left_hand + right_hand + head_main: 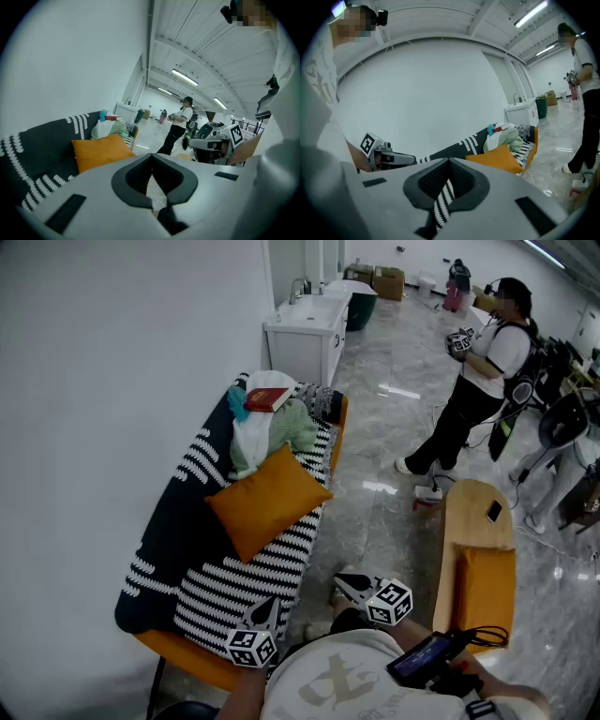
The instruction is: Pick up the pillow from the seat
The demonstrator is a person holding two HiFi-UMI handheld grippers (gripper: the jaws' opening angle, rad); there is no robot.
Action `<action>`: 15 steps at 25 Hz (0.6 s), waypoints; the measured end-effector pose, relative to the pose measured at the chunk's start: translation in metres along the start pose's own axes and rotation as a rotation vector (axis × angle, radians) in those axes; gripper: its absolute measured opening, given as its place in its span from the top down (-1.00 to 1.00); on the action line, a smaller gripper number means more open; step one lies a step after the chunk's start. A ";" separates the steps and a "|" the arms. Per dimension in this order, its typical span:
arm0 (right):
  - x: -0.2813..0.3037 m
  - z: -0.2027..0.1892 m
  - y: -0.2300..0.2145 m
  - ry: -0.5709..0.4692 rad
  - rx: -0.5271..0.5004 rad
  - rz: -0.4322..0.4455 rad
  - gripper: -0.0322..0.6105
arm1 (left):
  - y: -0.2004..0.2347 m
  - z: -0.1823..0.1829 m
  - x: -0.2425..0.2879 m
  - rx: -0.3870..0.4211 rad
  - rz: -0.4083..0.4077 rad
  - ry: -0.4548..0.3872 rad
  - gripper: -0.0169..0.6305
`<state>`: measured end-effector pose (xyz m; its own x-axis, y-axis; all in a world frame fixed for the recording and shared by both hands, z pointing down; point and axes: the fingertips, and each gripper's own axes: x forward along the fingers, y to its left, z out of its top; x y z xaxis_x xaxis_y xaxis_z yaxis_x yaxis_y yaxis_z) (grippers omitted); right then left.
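Observation:
An orange pillow (267,498) lies tilted on a seat draped with a black-and-white striped blanket (234,587). It also shows in the left gripper view as the pillow (101,152) and in the right gripper view as the pillow (499,157). My left gripper (269,604) hangs over the seat's near end, short of the pillow, jaws shut and empty. My right gripper (341,583) is held over the floor beside the seat, also shut with nothing held. The left gripper (152,159) and the right gripper (449,164) both show pads meeting.
A heap of clothes with a red book (267,399) fills the seat's far end. Beyond stands a white sink cabinet (305,334). A person (473,381) stands on the glossy floor. At right is a wooden bench (473,512) with an orange cushion (485,592) and a phone (493,512).

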<state>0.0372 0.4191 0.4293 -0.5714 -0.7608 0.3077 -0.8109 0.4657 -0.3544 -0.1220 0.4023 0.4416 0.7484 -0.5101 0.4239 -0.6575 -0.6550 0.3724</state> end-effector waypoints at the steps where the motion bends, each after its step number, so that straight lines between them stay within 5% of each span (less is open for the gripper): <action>1: 0.000 0.003 0.002 -0.013 0.000 0.004 0.86 | -0.001 0.001 -0.001 0.002 -0.002 -0.003 0.92; 15: -0.011 0.000 0.004 -0.014 0.009 -0.001 0.86 | -0.015 -0.005 0.000 -0.007 -0.017 -0.030 0.92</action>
<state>0.0402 0.4297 0.4240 -0.5687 -0.7674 0.2962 -0.8103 0.4607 -0.3622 -0.1128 0.4146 0.4402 0.7619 -0.5154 0.3923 -0.6449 -0.6603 0.3849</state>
